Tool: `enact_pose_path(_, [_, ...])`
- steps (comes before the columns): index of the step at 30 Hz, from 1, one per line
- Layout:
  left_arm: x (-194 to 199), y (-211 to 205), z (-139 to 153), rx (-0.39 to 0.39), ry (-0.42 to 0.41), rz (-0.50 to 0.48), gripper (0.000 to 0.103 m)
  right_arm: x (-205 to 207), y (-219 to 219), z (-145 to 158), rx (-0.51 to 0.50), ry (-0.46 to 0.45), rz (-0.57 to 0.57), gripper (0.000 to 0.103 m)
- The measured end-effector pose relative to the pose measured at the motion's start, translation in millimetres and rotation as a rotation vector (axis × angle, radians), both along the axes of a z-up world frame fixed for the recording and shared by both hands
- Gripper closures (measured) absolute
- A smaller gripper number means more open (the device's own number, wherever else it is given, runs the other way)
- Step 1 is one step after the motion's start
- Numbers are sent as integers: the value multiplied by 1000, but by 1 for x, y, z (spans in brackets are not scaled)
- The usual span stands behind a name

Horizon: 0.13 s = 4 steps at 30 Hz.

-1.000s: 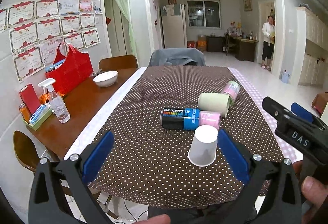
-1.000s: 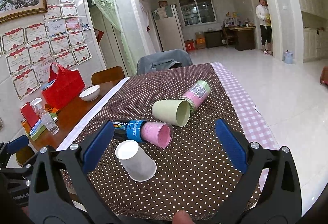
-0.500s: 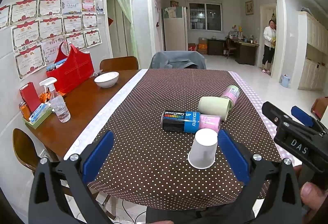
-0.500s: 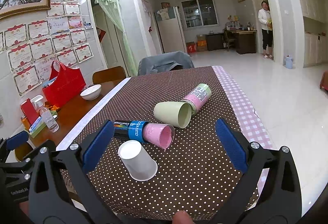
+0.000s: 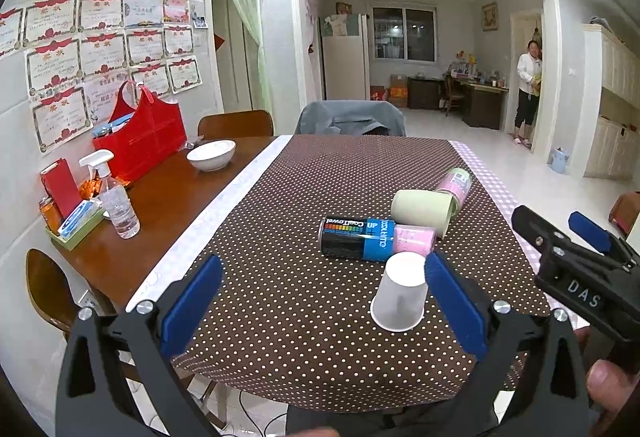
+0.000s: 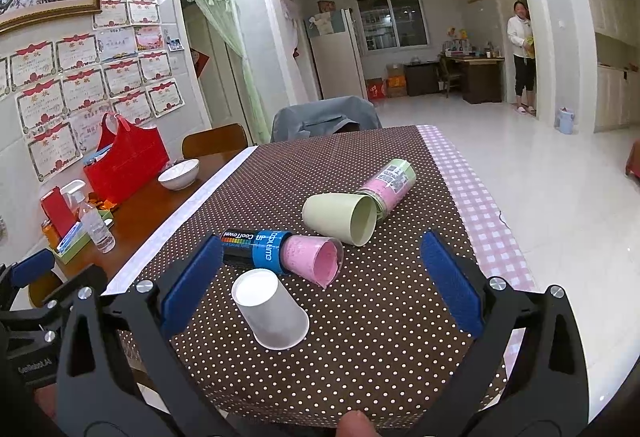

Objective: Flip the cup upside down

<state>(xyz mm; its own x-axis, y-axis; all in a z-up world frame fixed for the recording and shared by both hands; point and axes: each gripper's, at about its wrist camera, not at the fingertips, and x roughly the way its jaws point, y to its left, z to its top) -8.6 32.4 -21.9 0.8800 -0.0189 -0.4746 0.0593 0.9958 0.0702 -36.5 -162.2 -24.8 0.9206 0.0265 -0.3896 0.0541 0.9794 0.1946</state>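
A white paper cup (image 5: 400, 291) stands upside down, mouth down, on the brown dotted tablecloth (image 5: 304, 205) near the front edge; it also shows in the right wrist view (image 6: 270, 311). My left gripper (image 5: 320, 301) is open and empty, held back over the table's front edge, with the cup just inside its right finger. My right gripper (image 6: 320, 289) is open and empty, with the cup near its left finger. The right gripper's body shows at the right of the left wrist view (image 5: 580, 277).
Behind the white cup lie a pink cup (image 6: 316, 261) nested with a black and blue tube (image 6: 256, 245), a pale green cup (image 6: 342, 213) and a pink can (image 6: 390, 181). At the left are a bowl (image 5: 211, 155), a spray bottle (image 5: 116, 197) and a red bag (image 5: 140, 141).
Both grippers have drawn back slightly and risen a little. The white cup stands still, mouth down. Neither gripper has closed.
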Motion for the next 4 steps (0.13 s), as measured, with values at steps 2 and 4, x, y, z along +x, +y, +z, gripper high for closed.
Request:
enact_pose_path(2, [0,1,0,2,1,8,4,0,0,0,-1,-1,0,6])
enact_pose_path(4, [1,2,0,3,2,14,4,0,1,0,-1,1,2,6])
